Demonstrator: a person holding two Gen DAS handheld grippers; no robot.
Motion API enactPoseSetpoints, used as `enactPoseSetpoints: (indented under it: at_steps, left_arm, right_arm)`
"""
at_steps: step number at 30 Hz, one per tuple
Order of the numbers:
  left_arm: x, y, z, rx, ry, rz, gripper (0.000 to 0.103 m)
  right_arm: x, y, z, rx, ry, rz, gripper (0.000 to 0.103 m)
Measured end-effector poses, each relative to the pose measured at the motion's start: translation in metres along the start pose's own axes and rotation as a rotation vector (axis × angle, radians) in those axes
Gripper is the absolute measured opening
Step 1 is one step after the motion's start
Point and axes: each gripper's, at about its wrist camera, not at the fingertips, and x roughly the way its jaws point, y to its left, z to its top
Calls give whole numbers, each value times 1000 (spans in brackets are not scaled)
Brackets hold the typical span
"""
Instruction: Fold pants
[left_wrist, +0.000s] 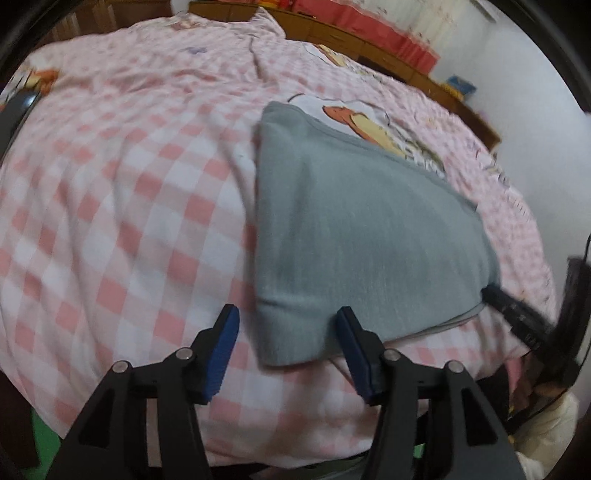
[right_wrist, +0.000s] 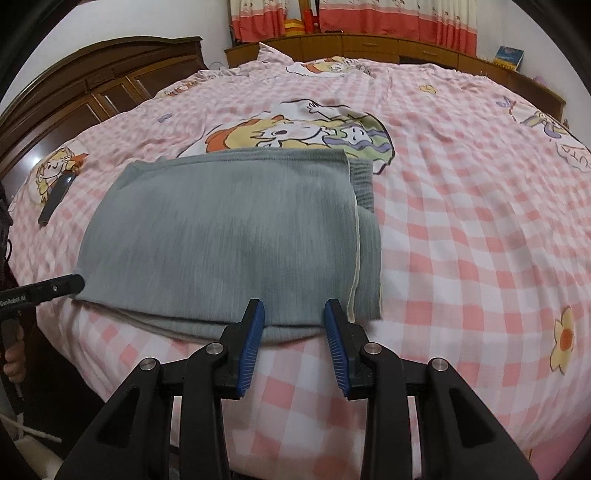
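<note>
The grey pants (right_wrist: 229, 236) lie folded in a flat stack on the pink checked bedspread (right_wrist: 461, 229); they also show in the left wrist view (left_wrist: 354, 229). My left gripper (left_wrist: 288, 317) is open and empty, its right finger at the near left corner of the pants. My right gripper (right_wrist: 294, 310) is open and empty, its jaws over the near edge of the stack. The other gripper's fingertip (left_wrist: 495, 291) shows at the pants' right edge in the left wrist view, and a fingertip (right_wrist: 74, 282) shows at the left edge in the right wrist view.
A dark flat object (right_wrist: 57, 201) lies on the bedspread left of the pants. A wooden headboard (right_wrist: 92, 88) stands at the left, low wooden cabinets (right_wrist: 369, 46) and red-trimmed curtains behind the bed. The bed's near edge runs just below the grippers.
</note>
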Motion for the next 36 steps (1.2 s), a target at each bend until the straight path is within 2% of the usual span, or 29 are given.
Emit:
enactPoseSetpoints:
  at_steps: [7, 10, 12, 14, 15, 17, 19, 22, 26, 28, 30, 31, 36]
  left_arm:
    - [-12, 5, 6, -18, -52, -42, 57]
    - [-6, 5, 14, -21, -49, -51, 57]
    - [1, 8, 18, -35, -43, -57, 57]
    - [7, 10, 19, -56, -32, -88, 58]
    - [10, 12, 19, -66, -24, -132, 59]
    - [13, 14, 18, -88, -5, -219, 60]
    - [14, 14, 18, -89, -12, -240, 61]
    - [17, 17, 18, -99, -23, -253, 61]
    - [27, 21, 20, -155, -28, -235, 61]
    - [28, 18, 21, -153, -37, -224, 64]
    - [29, 12, 21, -137, -45, -227, 74]
    - [30, 10, 21, -132, -48, -226, 76]
    - [30, 3, 18, -104, -64, -196, 77]
  right_arm:
    - [-22, 16, 12, 17, -45, 25, 35]
    - [-19, 26, 18, -2, -61, 19, 35]
    - [-11, 29, 20, -1, -41, 24, 35]
    - [3, 31, 19, -3, -4, 26, 35]
    - [13, 31, 16, -12, 18, 22, 36]
    - [23, 30, 12, -19, 18, 22, 36]
    - [24, 27, 11, -4, 10, 33, 37]
    - [24, 23, 11, 7, 8, 57, 37]
    - [26, 19, 10, 29, 8, 82, 37]
    - [26, 21, 11, 27, 9, 76, 37]
    - [25, 24, 10, 20, 7, 62, 37]
    - [25, 26, 10, 15, 5, 54, 37]
    - [23, 26, 10, 15, 0, 50, 38]
